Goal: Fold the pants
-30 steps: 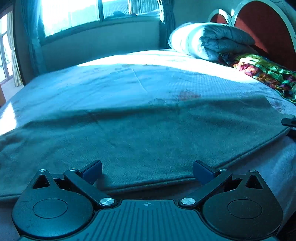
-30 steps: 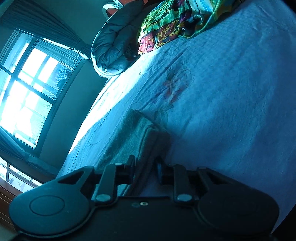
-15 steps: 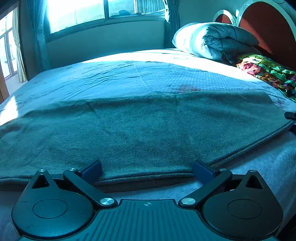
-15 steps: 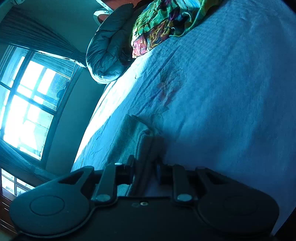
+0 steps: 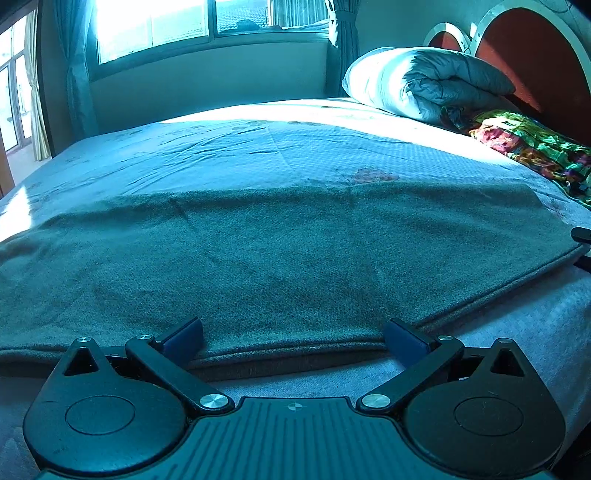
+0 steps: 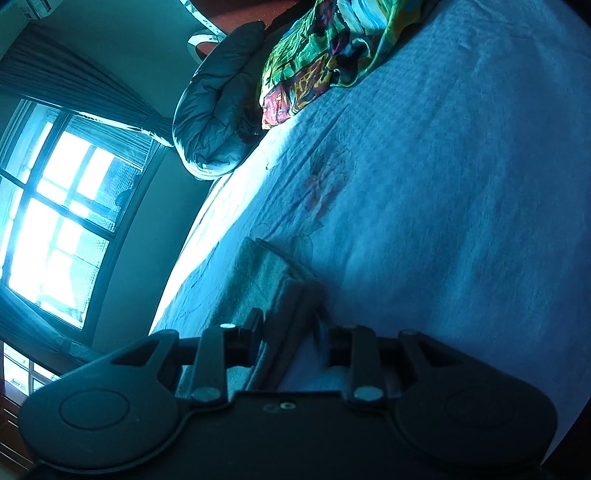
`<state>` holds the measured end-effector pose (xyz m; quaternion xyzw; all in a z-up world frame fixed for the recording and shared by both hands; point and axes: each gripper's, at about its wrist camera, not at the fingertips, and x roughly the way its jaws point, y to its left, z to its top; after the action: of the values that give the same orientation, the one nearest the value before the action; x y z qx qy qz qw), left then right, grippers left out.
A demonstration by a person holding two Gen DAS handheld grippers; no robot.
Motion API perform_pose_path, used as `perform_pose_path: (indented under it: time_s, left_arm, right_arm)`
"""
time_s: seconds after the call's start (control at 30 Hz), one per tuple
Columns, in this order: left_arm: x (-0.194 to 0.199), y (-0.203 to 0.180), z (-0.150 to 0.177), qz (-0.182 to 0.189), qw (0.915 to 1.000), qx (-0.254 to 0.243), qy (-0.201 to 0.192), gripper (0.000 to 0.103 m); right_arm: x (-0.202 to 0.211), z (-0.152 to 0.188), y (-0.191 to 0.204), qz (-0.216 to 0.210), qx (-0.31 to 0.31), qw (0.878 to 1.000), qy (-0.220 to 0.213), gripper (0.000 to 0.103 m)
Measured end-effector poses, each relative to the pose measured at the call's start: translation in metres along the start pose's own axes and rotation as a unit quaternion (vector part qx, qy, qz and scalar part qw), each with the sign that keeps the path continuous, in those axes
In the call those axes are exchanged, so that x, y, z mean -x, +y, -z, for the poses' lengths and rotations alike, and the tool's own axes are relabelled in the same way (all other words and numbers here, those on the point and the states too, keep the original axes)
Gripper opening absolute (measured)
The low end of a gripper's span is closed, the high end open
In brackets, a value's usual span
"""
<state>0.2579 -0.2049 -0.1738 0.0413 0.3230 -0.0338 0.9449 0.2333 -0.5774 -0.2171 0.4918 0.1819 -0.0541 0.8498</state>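
Sunlit bed (image 5: pixel 295 147) beneath window (image 5: pixel 155 26)

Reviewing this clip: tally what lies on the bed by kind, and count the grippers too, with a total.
Pants: 1
Quilt, rolled: 1
Patterned cloth: 1
Grippers: 2, the left gripper open at the pants' near edge, the right gripper with its jaws just opening around the pants' end
Total: 5
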Motion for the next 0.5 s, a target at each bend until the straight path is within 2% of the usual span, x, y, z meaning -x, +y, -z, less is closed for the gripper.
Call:
perform_pose_path:
  time_s: [0.03, 0.1, 0.2, 0.27, 0.33, 0.4, 0.5]
  left_arm:
    - [0.000, 0.000, 0.000, -0.001, 1.0000, -0.001, 0.000, 0.103]
    - [0.000, -0.005, 0.001, -0.008, 0.9999, -0.014, 0.001, 0.103]
    - [-0.003, -0.015, 0.005, -0.025, 0.9988, -0.043, -0.002, 0.103]
    - [-0.001, -0.011, 0.003, -0.016, 0.9993, -0.033, -0.002, 0.103]
    - [0.011, 0.014, -0.004, 0.002, 0.9999, 0.007, -0.010, 0.103]
    - [0.025, 0.047, -0.005, -0.017, 0.9991, 0.030, -0.026, 0.103]
    - [0.043, 0.125, -0.001, -0.039, 0.9954, 0.081, -0.032, 0.103]
  right_arm:
    - [-0.003, 0.000, 0.003, 0.001, 0.012, 1.000, 0.001, 0.021]
    - [-0.008, 0.000, 0.012, 0.015, 0.037, 0.999, 0.013, 0.010]
    - [-0.003, -0.002, 0.029, 0.021, 0.057, 0.998, 0.006, 0.008]
    - [0.000, -0.002, 0.053, 0.017, 0.087, 0.996, -0.001, 0.008]
    - [0.003, 0.002, 0.082, 0.002, 0.123, 0.992, 0.000, 0.008]
    - [0.001, 0.013, 0.119, -0.019, 0.164, 0.986, 0.016, 0.008]
    - [-0.003, 0.048, 0.178, -0.054, 0.228, 0.972, 0.033, 0.008]
